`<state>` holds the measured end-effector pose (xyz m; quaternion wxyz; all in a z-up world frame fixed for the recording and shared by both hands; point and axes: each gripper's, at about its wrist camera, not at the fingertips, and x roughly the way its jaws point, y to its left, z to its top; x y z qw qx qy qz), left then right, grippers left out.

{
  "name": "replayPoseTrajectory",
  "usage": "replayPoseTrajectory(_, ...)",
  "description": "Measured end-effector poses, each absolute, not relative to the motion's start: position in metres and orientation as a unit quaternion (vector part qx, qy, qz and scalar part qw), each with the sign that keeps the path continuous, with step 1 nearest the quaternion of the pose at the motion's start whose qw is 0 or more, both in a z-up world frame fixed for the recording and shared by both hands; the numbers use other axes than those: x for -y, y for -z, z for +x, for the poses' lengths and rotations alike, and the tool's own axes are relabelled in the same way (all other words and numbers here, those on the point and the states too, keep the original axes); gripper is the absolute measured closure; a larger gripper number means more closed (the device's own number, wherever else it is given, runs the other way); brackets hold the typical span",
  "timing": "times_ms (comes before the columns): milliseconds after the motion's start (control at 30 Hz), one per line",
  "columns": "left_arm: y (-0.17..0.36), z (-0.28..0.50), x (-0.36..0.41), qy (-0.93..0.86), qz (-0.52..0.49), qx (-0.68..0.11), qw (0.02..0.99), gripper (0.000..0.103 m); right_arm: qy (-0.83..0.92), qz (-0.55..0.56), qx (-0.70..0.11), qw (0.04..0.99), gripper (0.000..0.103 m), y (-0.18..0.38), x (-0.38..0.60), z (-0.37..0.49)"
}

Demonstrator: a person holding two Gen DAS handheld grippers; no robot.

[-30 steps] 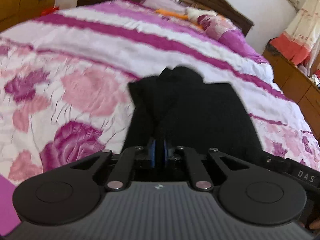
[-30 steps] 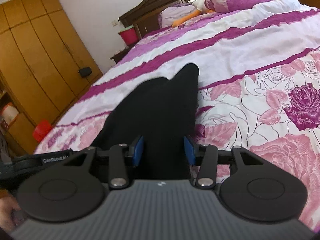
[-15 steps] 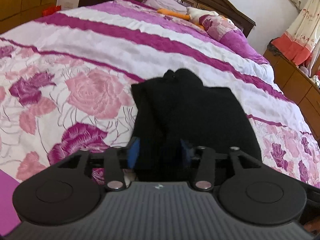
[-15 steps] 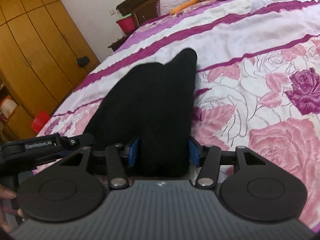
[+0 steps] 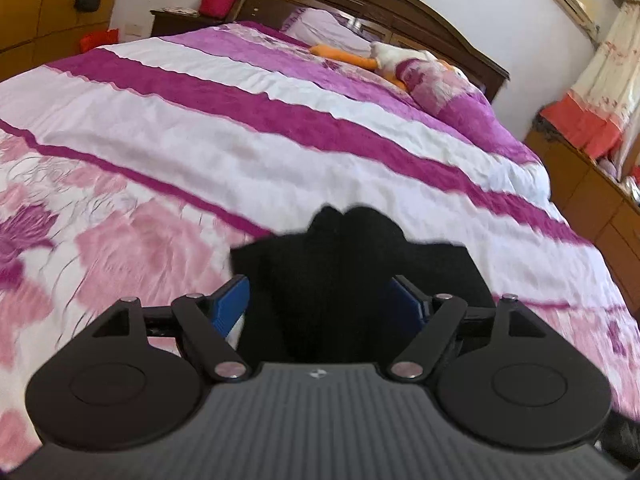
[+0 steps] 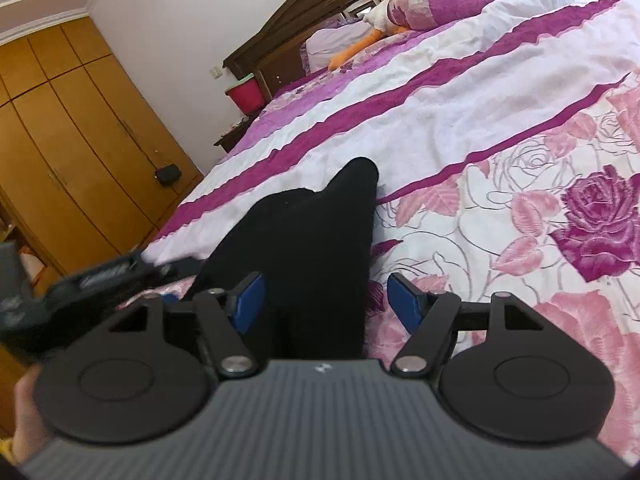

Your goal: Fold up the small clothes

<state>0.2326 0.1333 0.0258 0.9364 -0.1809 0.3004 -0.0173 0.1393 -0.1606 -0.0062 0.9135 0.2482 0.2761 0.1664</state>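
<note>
Your left gripper (image 5: 320,302) and right gripper (image 6: 323,298) have both just spread their jaws off the black garment (image 5: 344,276), which lies doubled at lower centre on the floral bedspread (image 5: 132,240); fold looks laid, any further tidying left.

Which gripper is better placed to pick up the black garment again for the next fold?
Probably the right gripper: its view is sharp and the black garment lies centred between its opening fingers. The left gripper has also just opened, with the cloth between, but its view is motion-blurred.
</note>
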Motion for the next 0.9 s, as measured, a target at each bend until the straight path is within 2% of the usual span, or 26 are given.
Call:
replayPoseTrajectory(67,-0.017,0.249,-0.136,0.01,-0.204,-0.305,0.93,0.024,-0.172,0.245,-0.271,0.915,0.032,0.008,0.157,0.143)
replayPoseTrajectory(133,-0.005,0.26,-0.139,0.021,-0.231,-0.316,0.92,0.049,-0.172,0.238,-0.269,0.917,0.032,0.011,0.153,0.147)
replayPoseTrajectory(167,0.0,0.262,-0.139,0.031,-0.245,-0.318,0.916,0.073,-0.171,0.233,-0.269,0.919,0.032,0.013,0.151,0.151)
replayPoseTrajectory(200,0.002,0.261,-0.138,0.032,-0.248,-0.312,0.917,0.083,-0.17,0.228,-0.27,0.92,0.032,0.015,0.148,0.154)
replayPoseTrajectory(300,-0.006,0.247,-0.131,0.006,-0.192,-0.267,0.945,0.089,-0.181,0.228,-0.285,0.913,0.032,0.02,0.141,0.161)
replayPoseTrajectory(367,-0.003,0.248,-0.132,-0.015,-0.162,-0.266,0.95,0.089,-0.196,0.227,-0.286,0.91,0.032,0.022,0.135,0.163)
replayPoseTrajectory(500,0.022,0.261,-0.142,-0.026,-0.165,-0.297,0.94,0.089,-0.203,0.198,-0.288,0.915,0.032,0.029,0.119,0.167)
replayPoseTrajectory(667,0.018,0.262,-0.142,-0.022,-0.15,-0.303,0.941,0.086,-0.213,0.21,-0.297,0.907,0.031,0.033,0.12,0.169)
replayPoseTrajectory(733,0.012,0.257,-0.145,-0.021,-0.163,-0.304,0.938,0.074,-0.212,0.211,-0.299,0.906,0.031,0.031,0.122,0.168)
replayPoseTrajectory(800,0.004,0.249,-0.151,-0.024,-0.173,-0.306,0.936,0.046,-0.207,0.213,-0.301,0.906,0.031,0.028,0.124,0.166)
replayPoseTrajectory(900,-0.006,0.234,-0.158,-0.014,-0.194,-0.311,0.93,0.035,-0.199,0.215,-0.295,0.91,0.031,0.024,0.131,0.162)
